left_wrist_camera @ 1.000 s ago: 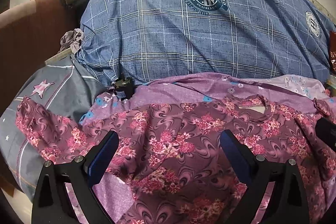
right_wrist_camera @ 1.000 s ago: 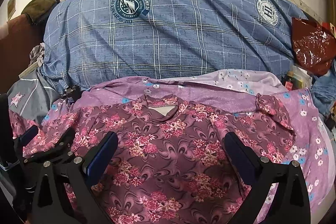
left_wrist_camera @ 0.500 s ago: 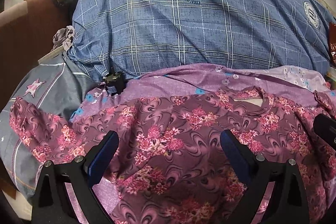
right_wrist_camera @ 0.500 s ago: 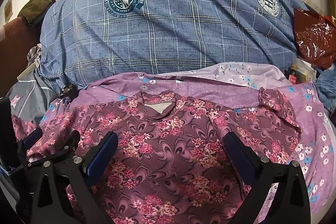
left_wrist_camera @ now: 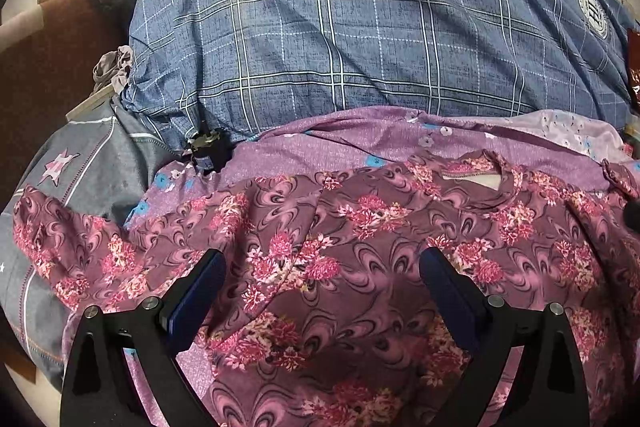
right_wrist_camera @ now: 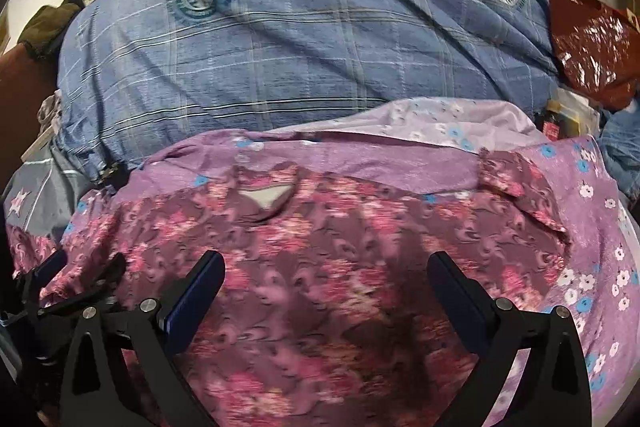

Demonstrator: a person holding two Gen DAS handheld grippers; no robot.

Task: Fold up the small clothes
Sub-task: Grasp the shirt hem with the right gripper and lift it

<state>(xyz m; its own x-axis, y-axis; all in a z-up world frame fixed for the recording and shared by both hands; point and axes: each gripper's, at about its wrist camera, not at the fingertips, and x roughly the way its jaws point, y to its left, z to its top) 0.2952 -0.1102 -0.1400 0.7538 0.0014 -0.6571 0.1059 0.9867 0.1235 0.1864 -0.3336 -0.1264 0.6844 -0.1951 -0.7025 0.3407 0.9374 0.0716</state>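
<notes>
- Maroon cloth with pink flowers, the shirt lies spread flat on a purple flowered sheet, neck opening toward the far side and facing a big blue checked pillow.
- One sleeve of the shirt reaches out to the left onto a grey pillow with a star; in the right wrist view the other sleeve lies folded near the sheet's right part.
- Left gripper hangs over the shirt's left half with its two blue-padded fingers wide apart and nothing between them.
- Right gripper hangs over the middle of the shirt, below the neck opening, fingers likewise spread wide and holding nothing; this view is blurred.
- A small black object sits where the blue pillow, grey pillow and sheet meet.
- A shiny red bag lies at the far right, beside the blue pillow.
- The left gripper also shows at the left edge of the right wrist view.
</notes>
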